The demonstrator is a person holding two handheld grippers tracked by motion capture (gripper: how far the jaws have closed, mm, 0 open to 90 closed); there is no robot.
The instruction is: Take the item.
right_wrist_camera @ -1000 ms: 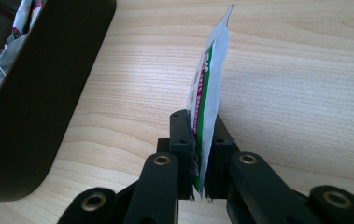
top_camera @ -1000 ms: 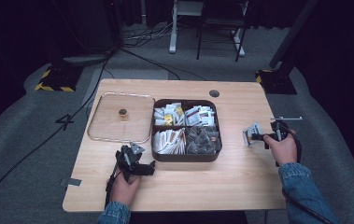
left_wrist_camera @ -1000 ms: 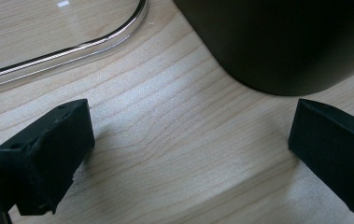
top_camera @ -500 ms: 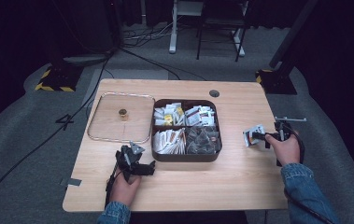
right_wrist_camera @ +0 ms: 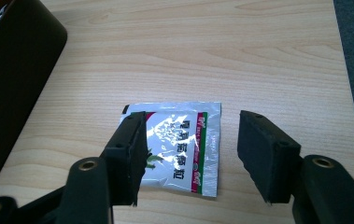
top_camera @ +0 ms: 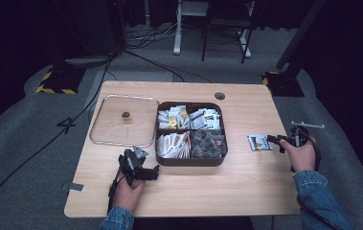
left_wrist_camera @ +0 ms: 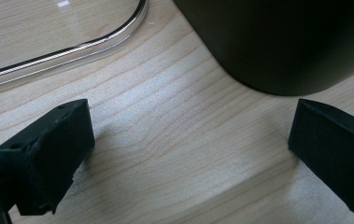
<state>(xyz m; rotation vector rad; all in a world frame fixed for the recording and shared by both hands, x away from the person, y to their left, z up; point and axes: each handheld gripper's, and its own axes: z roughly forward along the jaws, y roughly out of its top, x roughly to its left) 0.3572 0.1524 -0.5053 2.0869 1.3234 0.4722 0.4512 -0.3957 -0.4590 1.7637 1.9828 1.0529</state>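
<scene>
Foil, silver with a red and green band and printed characters: that is the sachet (right_wrist_camera: 174, 147) I see flat on the counter (top_camera: 193, 191) under my right claw (right_wrist_camera: 191, 156). In the right gripper view the jaws stand wide with nothing between them. The near-left jaw covers the sachet's left edge, and the other jaw hangs off its right edge over bare wood. Relative to the claw, the sachet sits at about eleven o'clock, slightly left of the mid-gap. Its long axis runs roughly from six to twelve, along the jaws' reach. I cannot tell whether either pad touches the foil.

From the high view the sachet (top_camera: 258, 142) lies at three o'clock from the dark box (top_camera: 190, 162), apart from its wall. The right claw (top_camera: 277, 140) is just beside it, so the right hand (top_camera: 302, 155) is far nearer than the left. If the sachet is the thing to take, I judge the claw would have to shift a little left before closing.

That box has four compartments. The two far ones hold pale and yellow packets, the near-left one white sachets and the near-right one grey pyramid bags. At nine o'clock from it a clear lid (top_camera: 124, 120) with a small knob lies flat.

My left claw (left_wrist_camera: 188, 158) is also wide and empty, low over the counter near the box's corner.
</scene>
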